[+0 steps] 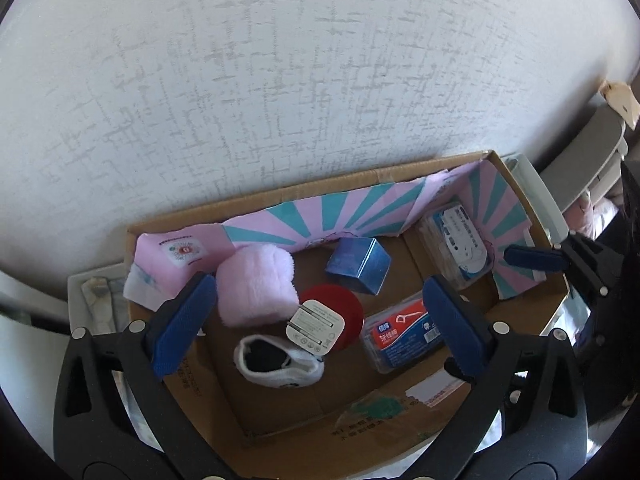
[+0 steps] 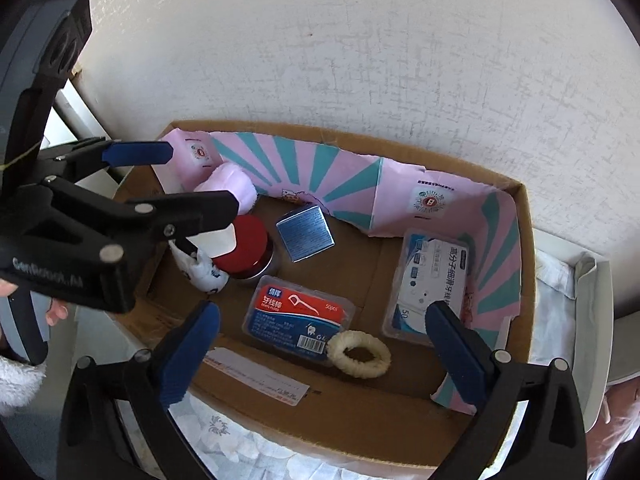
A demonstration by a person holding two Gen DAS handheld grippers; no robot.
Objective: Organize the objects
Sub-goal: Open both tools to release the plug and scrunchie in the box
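A cardboard box (image 2: 524, 240) against a white wall is seen holding a red-lidded jar (image 2: 250, 246), blue cube (image 2: 305, 233) and floss packs (image 2: 298, 322). Above it, the left tool (image 1: 320, 322) and right tool (image 2: 322, 354) are held released, nothing grasped.

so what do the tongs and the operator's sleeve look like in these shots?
Both tongs, left and right, are black plastic frames with silver rivets and ribbed dark-blue finger pads. The left unit's body carries pale "GenRobot.AI" lettering above a grey handle. The sleeve is fluffy white fleece.
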